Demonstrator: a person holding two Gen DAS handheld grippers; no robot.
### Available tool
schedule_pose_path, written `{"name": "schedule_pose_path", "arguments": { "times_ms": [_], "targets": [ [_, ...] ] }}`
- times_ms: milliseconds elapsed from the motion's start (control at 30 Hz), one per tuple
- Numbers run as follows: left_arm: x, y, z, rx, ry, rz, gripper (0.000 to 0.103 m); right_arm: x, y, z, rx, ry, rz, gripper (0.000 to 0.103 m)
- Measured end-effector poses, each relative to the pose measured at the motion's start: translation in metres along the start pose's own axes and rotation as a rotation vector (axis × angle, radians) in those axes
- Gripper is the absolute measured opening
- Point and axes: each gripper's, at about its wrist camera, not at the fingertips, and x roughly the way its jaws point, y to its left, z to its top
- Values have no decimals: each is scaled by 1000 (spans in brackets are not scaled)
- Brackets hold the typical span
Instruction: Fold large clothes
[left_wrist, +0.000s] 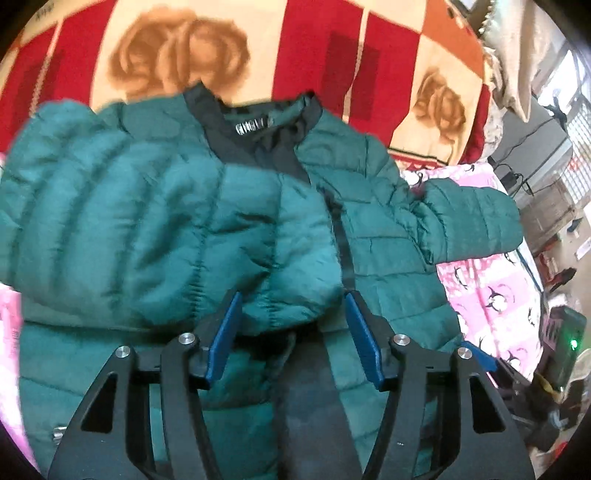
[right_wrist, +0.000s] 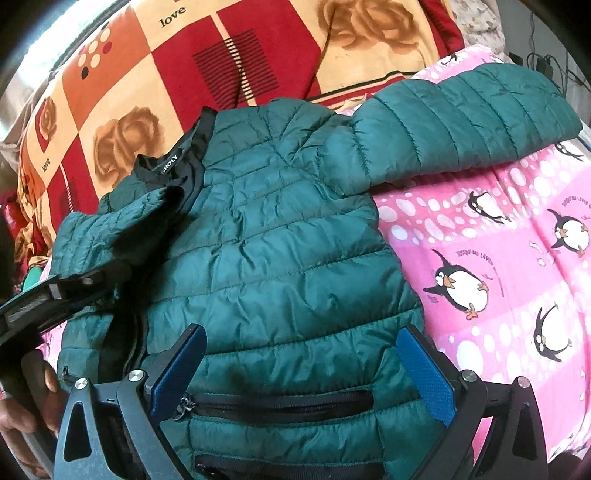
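Nearest, the left tongs (left_wrist: 291, 325) and right tongs (right_wrist: 301, 365) gape released over the green puffer jacket (right_wrist: 280, 251). It lies on the pink penguin sheet (right_wrist: 498, 258), collar toward the far rose blanket (right_wrist: 155, 74).

Both pictures are bright, like daytime. They are round fisheye views with dark corners, and things bend near the edges. In the left view the jacket (left_wrist: 155, 206) looks smeared and fuzzy, and strong white light glows at the far right edge. The right view is sharper. Soft dark shadows lie in the jacket's folds.
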Motion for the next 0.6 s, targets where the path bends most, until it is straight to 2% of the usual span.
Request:
{"name": "schedule_pose_path", "arguments": {
  "times_ms": [133, 333, 600],
  "targets": [
    [-35, 14, -1, 29, -41, 52, 63, -5, 2, 0, 4, -6, 26, 103],
    [-83, 64, -7, 26, -136, 233, 64, -7, 18, 0, -19, -12, 70, 103],
    [-95, 145, -20, -149, -157, 325, 64, 5, 69, 10, -146, -11, 144, 103]
  ]
}}
